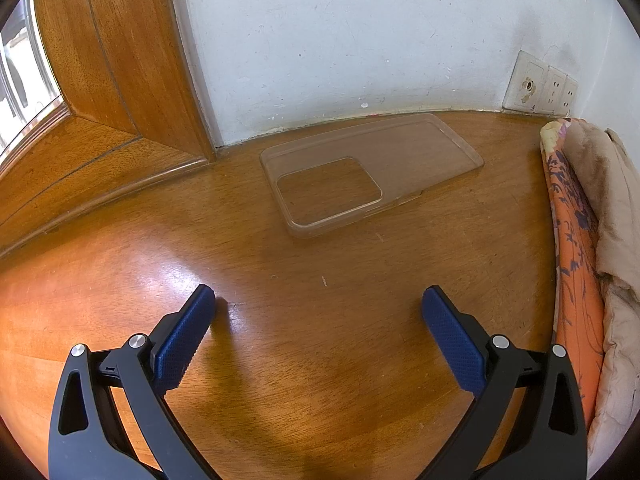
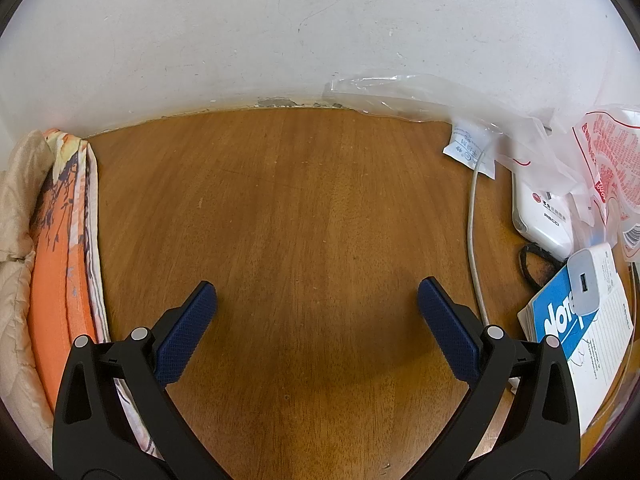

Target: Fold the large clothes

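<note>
Both grippers hang over the wooden bench point(image 1: 320, 340) with their jaws spread wide and nothing between them. The left gripper point(image 1: 319, 296) faces a clear phone case point(image 1: 368, 172) lying flat near the white wall point(image 1: 360, 32), a sight only its camera gets, along with the wooden window frame point(image 1: 112, 60) at left and the wall sockets point(image 1: 540, 88) at right. The folded clothes point(image 1: 576, 248), an orange patterned layer beside a beige quilted one, lie at the right edge of this view.

The right gripper point(image 2: 317, 292) sees the same folded clothes point(image 2: 52, 248) at its left edge. Only this camera shows the clutter on the right: plastic bags point(image 2: 440, 92), a white cable point(image 2: 474, 216), a white device point(image 2: 544, 216), a grey charger point(image 2: 584, 284) resting on a blue-and-white booklet point(image 2: 560, 320).
</note>
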